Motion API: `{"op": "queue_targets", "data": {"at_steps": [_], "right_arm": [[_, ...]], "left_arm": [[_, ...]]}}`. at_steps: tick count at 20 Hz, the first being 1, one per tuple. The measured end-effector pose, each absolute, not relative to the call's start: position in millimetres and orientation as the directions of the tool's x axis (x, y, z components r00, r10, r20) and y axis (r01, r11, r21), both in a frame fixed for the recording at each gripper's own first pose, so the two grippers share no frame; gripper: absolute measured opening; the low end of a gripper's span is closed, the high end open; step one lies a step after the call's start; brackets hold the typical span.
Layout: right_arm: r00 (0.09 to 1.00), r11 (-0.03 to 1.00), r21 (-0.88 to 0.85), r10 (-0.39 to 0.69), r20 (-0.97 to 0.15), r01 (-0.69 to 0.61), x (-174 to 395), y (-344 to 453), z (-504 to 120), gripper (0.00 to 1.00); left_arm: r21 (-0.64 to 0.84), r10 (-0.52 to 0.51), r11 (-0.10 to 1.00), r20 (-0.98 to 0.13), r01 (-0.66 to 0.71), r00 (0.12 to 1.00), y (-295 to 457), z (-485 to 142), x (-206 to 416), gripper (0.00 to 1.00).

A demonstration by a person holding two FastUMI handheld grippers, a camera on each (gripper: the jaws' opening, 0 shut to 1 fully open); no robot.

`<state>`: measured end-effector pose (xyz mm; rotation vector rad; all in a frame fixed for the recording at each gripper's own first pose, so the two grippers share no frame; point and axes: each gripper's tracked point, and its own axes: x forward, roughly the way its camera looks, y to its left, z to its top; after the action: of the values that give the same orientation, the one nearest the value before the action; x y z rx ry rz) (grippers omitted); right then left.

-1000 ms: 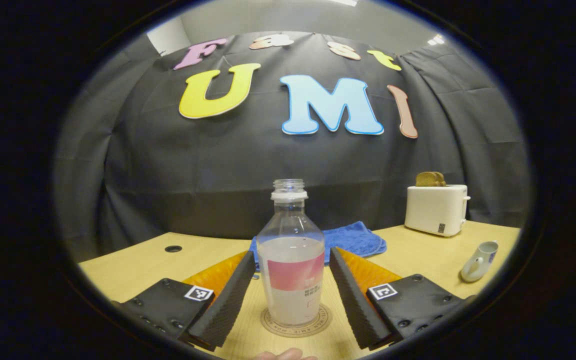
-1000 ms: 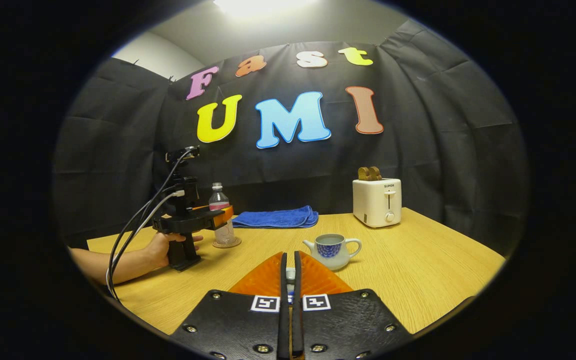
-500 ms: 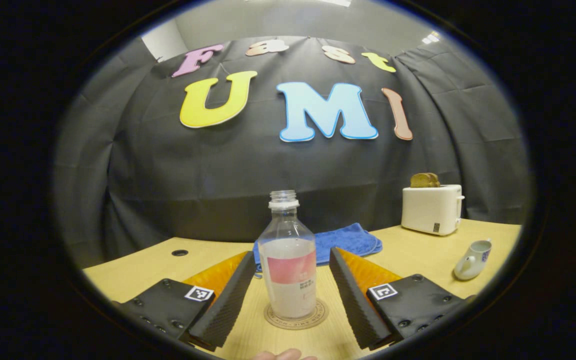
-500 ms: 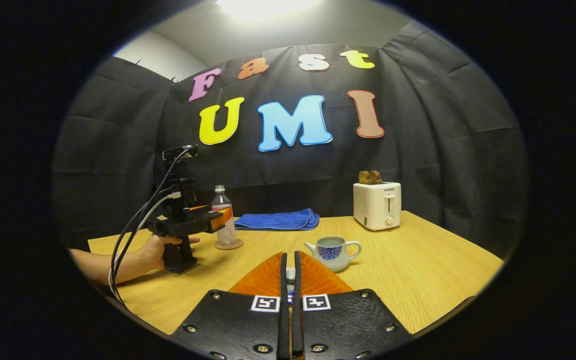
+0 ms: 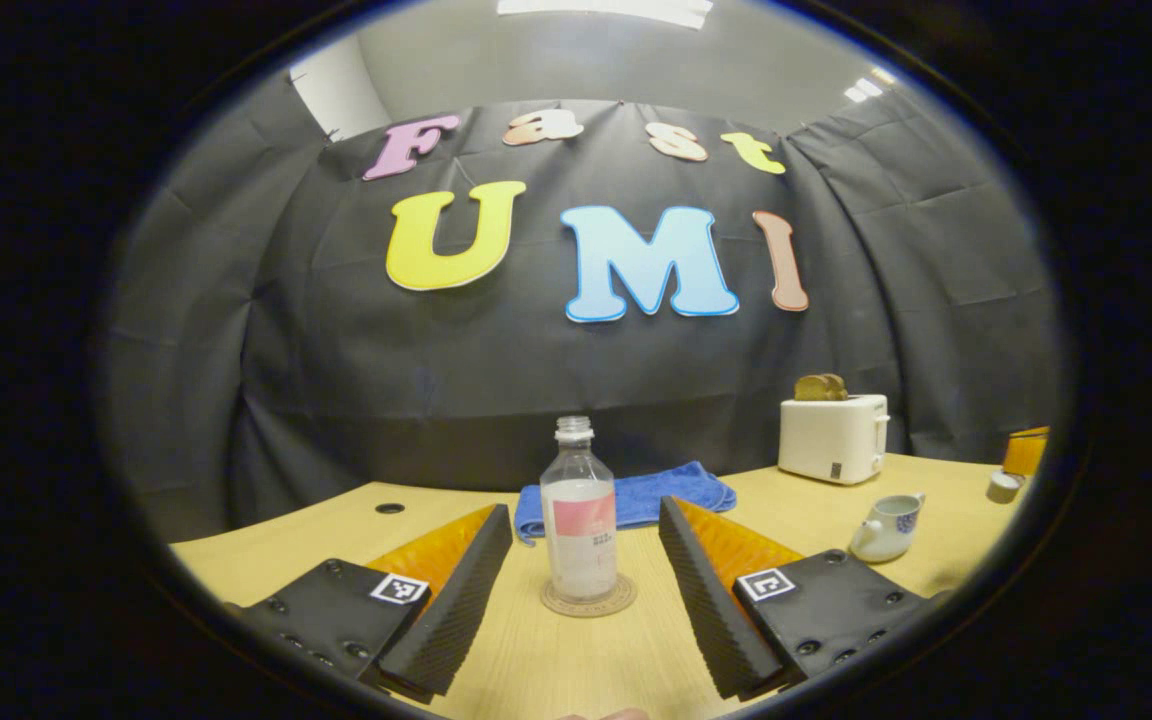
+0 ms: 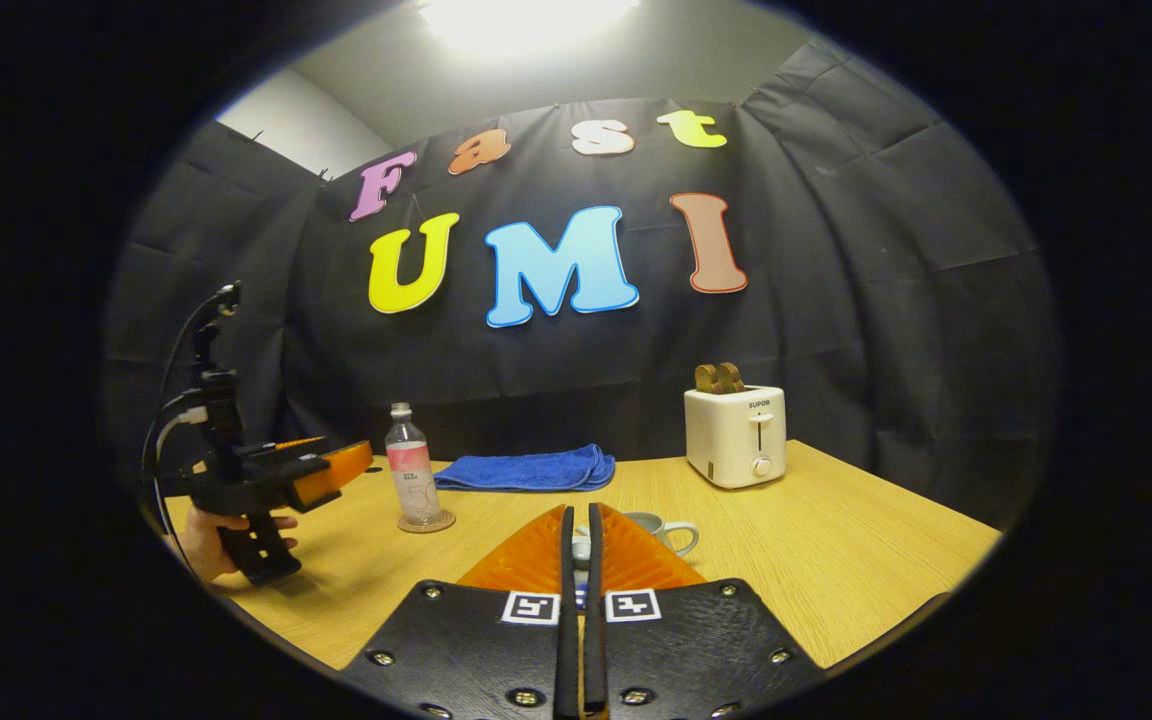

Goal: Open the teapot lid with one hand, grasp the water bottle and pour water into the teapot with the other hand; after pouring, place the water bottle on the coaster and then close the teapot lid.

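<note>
Water bottle (image 5: 580, 523) on coaster (image 5: 588, 602); left tool (image 5: 586, 600) spread, pulled back; right tool (image 6: 581, 560) pinching lid.

Left gripper view sits low over the table (image 5: 586, 660), facing the back wall, water bottle (image 5: 579, 520) close ahead; right gripper view looks from farther right, same facing, teapot (image 6: 658, 530) just past its fingers; both share bottle, coaster (image 6: 426, 522), blue towel (image 5: 636, 495), toaster (image 6: 736, 435), teapot.
</note>
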<state>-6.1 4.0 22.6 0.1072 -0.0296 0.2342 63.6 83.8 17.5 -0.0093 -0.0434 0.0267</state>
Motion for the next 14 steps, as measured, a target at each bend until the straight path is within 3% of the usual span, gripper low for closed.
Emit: {"op": "queue_targets", "data": {"at_steps": [5, 8, 14], "right_arm": [[0.981, 0.975, 0.114, 0.191, -0.012, -0.189, 59, -3, 13, 0.02], [0.982, 0.976, 0.132, 0.182, -0.048, -0.174, 90, -7, 6, 0.02], [0.985, 0.989, 0.014, 0.148, -0.087, -0.148, 118, -6, -9, 0.02]], "left_arm": [[-0.084, 0.02, 0.996, 0.051, -0.015, 0.998, 79, 8, 38, 1.0], [-0.043, 0.034, 0.999, 0.036, -0.032, 0.999, 81, -7, 38, 1.0], [-0.044, 0.011, 0.999, 0.035, -0.009, 0.999, 69, -9, 39, 1.0]]}}
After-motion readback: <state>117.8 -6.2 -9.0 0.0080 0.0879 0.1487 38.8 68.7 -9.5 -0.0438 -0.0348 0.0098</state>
